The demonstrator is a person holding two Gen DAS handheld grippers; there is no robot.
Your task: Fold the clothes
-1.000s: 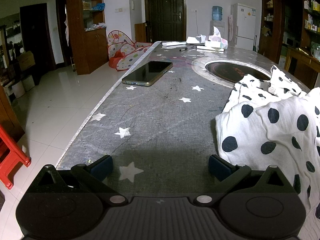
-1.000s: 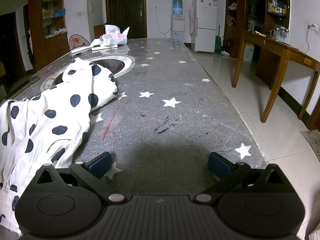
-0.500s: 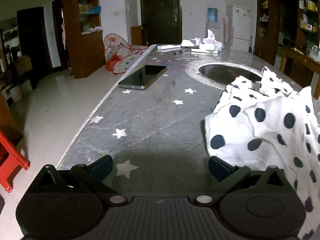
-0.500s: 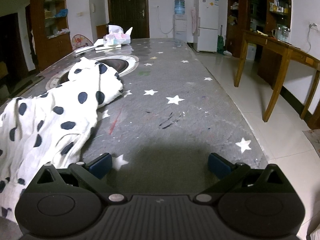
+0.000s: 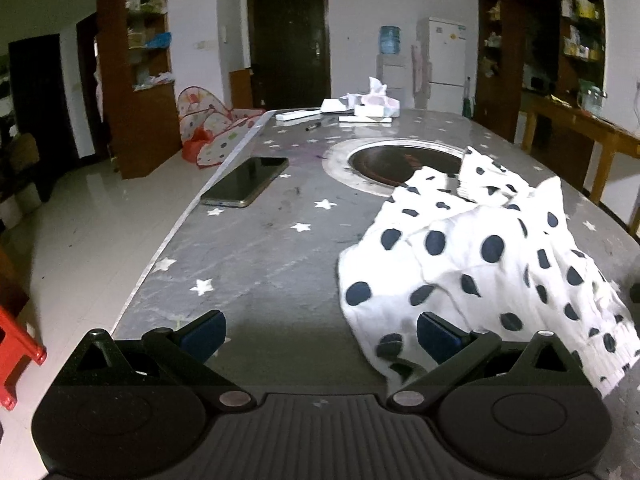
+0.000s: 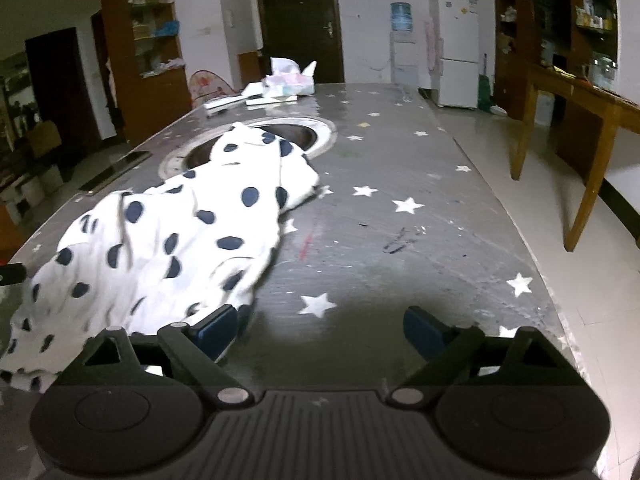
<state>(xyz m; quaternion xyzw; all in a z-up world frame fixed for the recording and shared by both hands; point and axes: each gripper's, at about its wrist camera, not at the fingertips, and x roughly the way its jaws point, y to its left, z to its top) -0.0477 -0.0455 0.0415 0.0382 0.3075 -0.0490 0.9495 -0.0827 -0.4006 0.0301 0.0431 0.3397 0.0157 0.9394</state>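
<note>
A white garment with dark polka dots (image 5: 480, 256) lies crumpled on the grey star-patterned table (image 5: 260, 256). In the left wrist view it fills the right half, its near edge under my right finger. My left gripper (image 5: 318, 330) is open and empty, at the garment's left edge. In the right wrist view the garment (image 6: 172, 236) lies at the left, reaching my left finger. My right gripper (image 6: 320, 326) is open and empty, at the garment's right edge.
A black phone (image 5: 246, 181) lies near the table's left edge. A round recessed burner (image 5: 400, 158) sits mid-table, partly under the garment. Tissue box and papers (image 5: 372, 106) stand at the far end. A wooden side table (image 6: 576, 104) stands to the right. A red stool (image 5: 16, 344) is at floor left.
Both grippers have moved in toward the garment: it has shifted toward the centre of each view and now reaches the inner finger of each. Both stay open.
</note>
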